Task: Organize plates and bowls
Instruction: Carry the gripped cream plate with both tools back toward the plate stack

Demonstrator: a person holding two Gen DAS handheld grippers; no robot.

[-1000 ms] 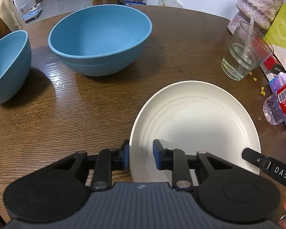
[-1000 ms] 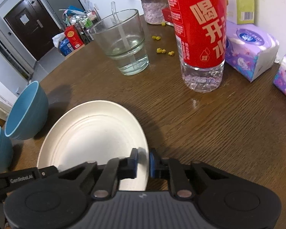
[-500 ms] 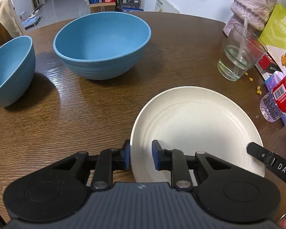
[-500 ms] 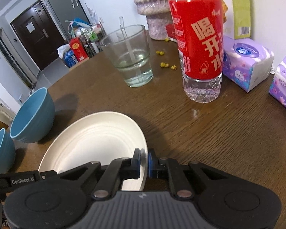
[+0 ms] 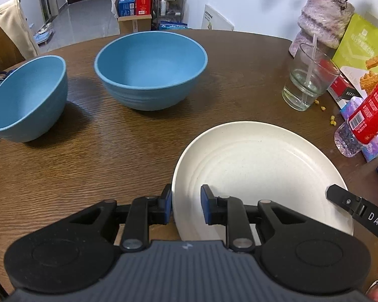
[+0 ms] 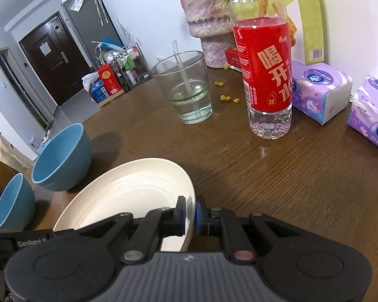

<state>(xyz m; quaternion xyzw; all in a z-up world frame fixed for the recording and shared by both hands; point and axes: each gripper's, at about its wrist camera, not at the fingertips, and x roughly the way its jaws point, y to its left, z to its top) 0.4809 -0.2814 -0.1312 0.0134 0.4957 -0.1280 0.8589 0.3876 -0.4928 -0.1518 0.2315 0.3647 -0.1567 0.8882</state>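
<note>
Gripping the cream plate (image 5: pixel 254 173) from both sides, the two grippers hold it over the brown table (image 5: pixel 88 166). The left gripper (image 5: pixel 186 205) has its blue-padded fingers (image 5: pixel 166 202) astride the plate's near-left rim, one outside the edge and one on the inner face, closed on it. The right gripper (image 6: pixel 189 212) pinches the opposite rim, its fingers (image 6: pixel 181 211) nearly together with only the thin edge between them. In the right wrist view the plate (image 6: pixel 128 193) tilts, its near edge raised off the wood with shadow under it.

Two blue bowls stand upright on the table, apart from each other and well clear of the plate: the big bowl (image 5: pixel 151 68) toward the middle and the small bowl (image 5: pixel 25 95) to its left.

Past the plate on the right stand a glass (image 6: pixel 186 90) with some water and a clear stirrer, and a bottle (image 6: pixel 264 75) with a red label. Yellow crumbs (image 6: pixel 226 98) lie between them. Two tissue packs (image 6: pixel 320 93) sit beside the bottle, and a vase (image 6: pixel 206 22) stands behind it.
</note>
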